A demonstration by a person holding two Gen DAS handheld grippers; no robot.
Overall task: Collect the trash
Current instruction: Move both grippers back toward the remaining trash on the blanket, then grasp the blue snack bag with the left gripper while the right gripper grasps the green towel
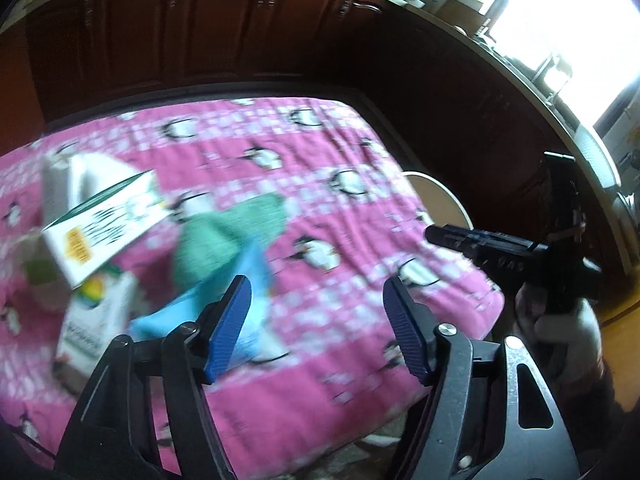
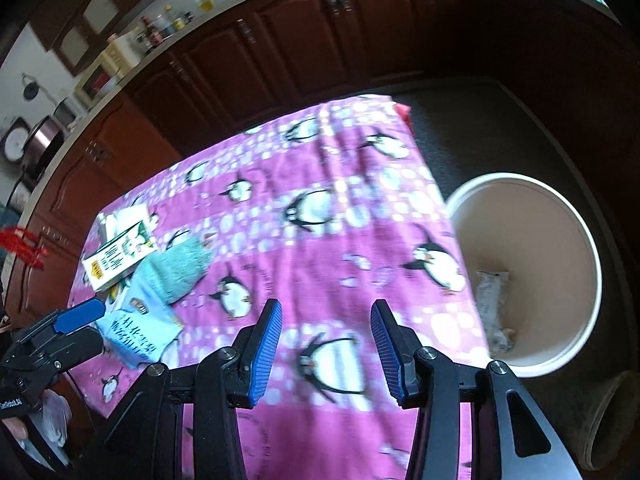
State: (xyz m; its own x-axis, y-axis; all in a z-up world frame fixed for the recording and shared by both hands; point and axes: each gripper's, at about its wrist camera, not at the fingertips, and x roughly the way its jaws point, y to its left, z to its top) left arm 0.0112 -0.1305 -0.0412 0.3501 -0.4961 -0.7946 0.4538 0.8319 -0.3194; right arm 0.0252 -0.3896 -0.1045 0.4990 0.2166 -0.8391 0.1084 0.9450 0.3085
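Trash lies at the left of a table under a pink penguin cloth: a white and green carton, a green cloth, a light blue packet and a white box. My left gripper is open and empty, hovering over the table's near edge next to the blue packet. My right gripper is open and empty above the table's near right part. The carton, green cloth and blue packet show in the right wrist view too. A white bin beside the table holds a white wrapper.
Dark wooden cabinets under a countertop run behind the table. The floor beside the table is dark. The right gripper's body shows at the table's right edge in the left wrist view. A bright window is at the upper right.
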